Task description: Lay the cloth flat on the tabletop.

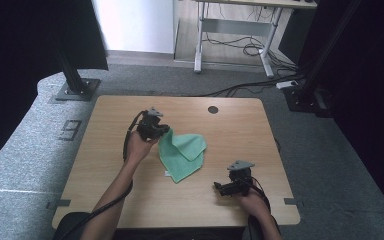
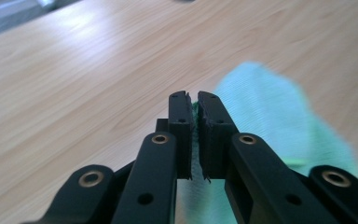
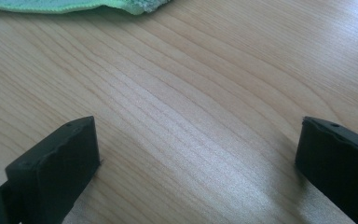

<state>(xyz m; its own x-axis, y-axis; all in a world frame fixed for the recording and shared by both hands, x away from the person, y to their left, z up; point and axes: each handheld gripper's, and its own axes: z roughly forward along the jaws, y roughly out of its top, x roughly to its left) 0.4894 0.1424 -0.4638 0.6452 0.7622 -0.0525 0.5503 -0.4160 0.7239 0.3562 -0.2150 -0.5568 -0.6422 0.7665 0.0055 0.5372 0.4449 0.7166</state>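
The high view looks forward and down on the whole table (image 1: pixel 130 200) from above; both gripper views skim its wood up close — all three share the green cloth (image 1: pixel 182 155).

Cloth (image 1: pixel 182 155) on table (image 1: pixel 110 145), mid-centre.

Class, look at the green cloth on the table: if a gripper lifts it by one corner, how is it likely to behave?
The green cloth will probably hang limp: it already lies in soft folds on the table. It seems light, since the left gripper holds it with only an edge pinched between its fingers. Its fuzzy weave should resist slipping.
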